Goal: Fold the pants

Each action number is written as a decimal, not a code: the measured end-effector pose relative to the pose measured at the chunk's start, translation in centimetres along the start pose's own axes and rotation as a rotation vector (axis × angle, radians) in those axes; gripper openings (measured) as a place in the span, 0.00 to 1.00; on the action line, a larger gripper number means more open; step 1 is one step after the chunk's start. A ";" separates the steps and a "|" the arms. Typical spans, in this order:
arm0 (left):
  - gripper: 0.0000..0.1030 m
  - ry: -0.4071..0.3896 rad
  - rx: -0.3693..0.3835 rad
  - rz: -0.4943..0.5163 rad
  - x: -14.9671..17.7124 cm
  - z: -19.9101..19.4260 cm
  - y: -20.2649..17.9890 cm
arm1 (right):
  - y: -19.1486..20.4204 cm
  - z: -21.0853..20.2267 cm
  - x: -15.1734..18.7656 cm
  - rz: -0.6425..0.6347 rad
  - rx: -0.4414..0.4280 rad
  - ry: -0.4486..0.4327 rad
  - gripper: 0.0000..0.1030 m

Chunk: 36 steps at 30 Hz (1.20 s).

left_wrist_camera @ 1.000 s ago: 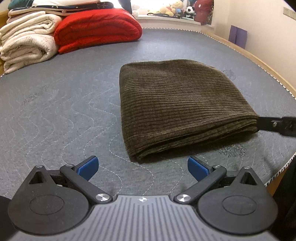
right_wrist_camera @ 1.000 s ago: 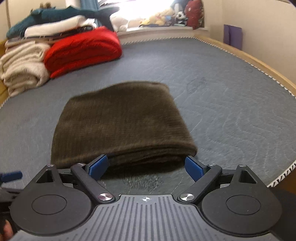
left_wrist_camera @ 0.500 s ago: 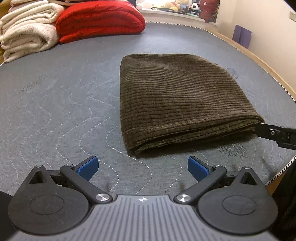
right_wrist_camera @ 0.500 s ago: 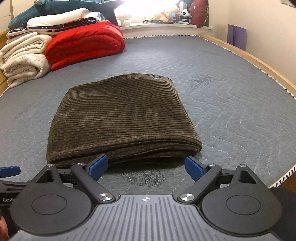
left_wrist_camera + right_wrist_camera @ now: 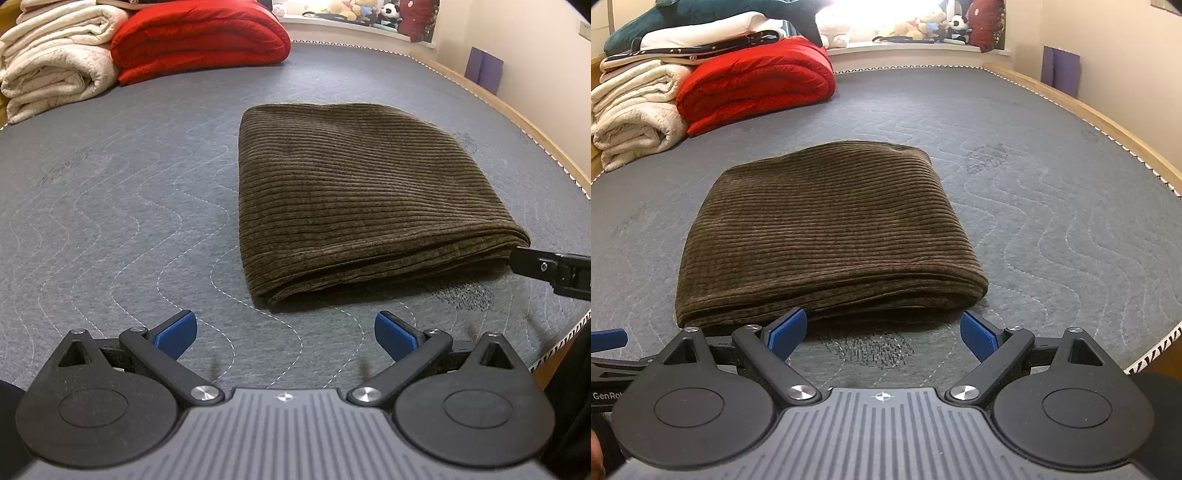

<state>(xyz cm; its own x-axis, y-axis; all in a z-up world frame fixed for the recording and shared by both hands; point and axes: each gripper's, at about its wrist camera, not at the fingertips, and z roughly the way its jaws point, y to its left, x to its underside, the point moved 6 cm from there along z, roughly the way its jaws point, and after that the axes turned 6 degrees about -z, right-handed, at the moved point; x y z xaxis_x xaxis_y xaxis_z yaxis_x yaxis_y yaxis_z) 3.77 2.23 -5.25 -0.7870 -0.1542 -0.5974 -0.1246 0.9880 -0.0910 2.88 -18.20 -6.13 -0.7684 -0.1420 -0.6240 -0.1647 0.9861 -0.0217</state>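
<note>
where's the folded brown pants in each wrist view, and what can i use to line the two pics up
Left wrist: the folded brown pants lie right of centre, ahead of the open left gripper.
Right wrist: they lie centre-left, their near edge just beyond the open right gripper.
Shared landmark: the red quilt, top left-centre in the left view and upper left in the right view.

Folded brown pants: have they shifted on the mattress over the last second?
No. The folded brown pants keep the same spot beside the dark scuff on the grey mattress; only the cameras moved.
</note>
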 end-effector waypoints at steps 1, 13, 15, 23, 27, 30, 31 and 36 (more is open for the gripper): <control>1.00 0.000 0.001 -0.003 0.0 0.0 0.0 | 0.1 0.0 0.0 -0.003 0.000 0.001 0.88; 1.00 -0.001 0.004 -0.015 -0.2 -0.1 0.2 | 0.6 0.3 0.1 -0.014 -0.004 0.009 0.88; 1.00 -0.002 0.004 -0.011 -0.2 -0.1 0.2 | 0.6 0.3 0.1 -0.014 -0.004 0.009 0.88; 1.00 -0.003 0.003 -0.011 -0.2 -0.1 0.1 | 0.7 0.4 0.1 -0.013 -0.005 0.012 0.88; 1.00 -0.003 0.004 -0.011 -0.2 -0.1 0.1 | 0.7 0.4 0.1 -0.010 -0.006 0.013 0.88; 1.00 -0.004 0.004 -0.010 -0.2 -0.2 0.0 | 0.7 0.4 0.1 -0.012 -0.006 0.012 0.88; 1.00 -0.005 0.005 -0.010 -0.2 -0.2 0.0 | 0.7 0.4 0.1 -0.012 -0.006 0.013 0.88; 1.00 -0.007 0.008 -0.011 -0.4 -0.3 0.0 | 0.7 0.4 0.1 -0.012 -0.006 0.013 0.88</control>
<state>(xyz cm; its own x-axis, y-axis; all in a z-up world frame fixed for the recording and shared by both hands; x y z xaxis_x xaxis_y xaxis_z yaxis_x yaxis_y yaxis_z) 3.91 2.29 -4.82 -0.7815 -0.1648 -0.6018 -0.1283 0.9863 -0.1035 2.93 -17.45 -6.54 -0.7742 -0.1547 -0.6138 -0.1771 0.9839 -0.0246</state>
